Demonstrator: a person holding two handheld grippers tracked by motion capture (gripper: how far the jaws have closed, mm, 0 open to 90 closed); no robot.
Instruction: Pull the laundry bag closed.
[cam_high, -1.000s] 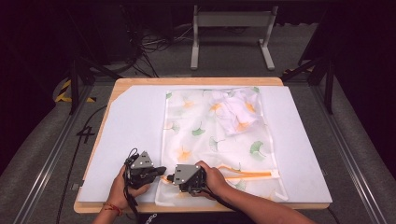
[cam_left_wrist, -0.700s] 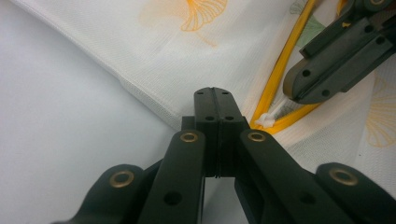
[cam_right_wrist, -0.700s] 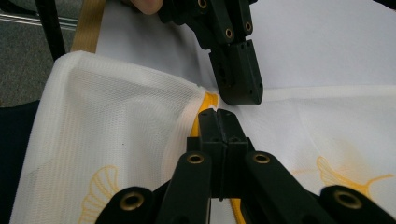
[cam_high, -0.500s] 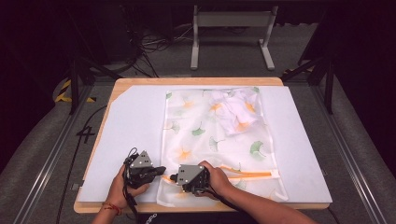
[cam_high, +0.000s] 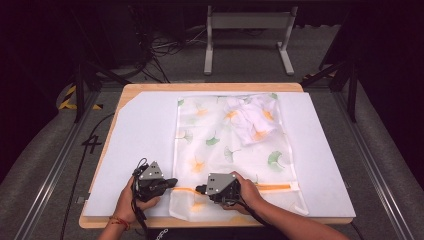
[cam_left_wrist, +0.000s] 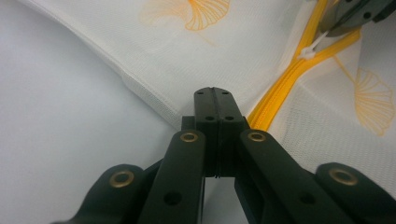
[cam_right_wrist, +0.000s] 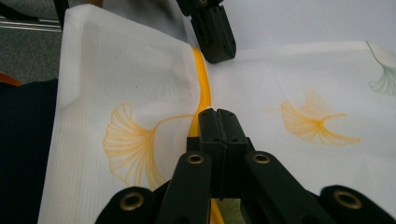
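The right gripper has crept toward nine o'clock along the orange zipper of the mesh bag, closing most of the gap to the left gripper. The right hand followed it the same way.

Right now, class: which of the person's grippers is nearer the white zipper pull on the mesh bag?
Right. The right gripper has its tips at the white zipper pull; the left gripper sits back at the mesh bag edge.
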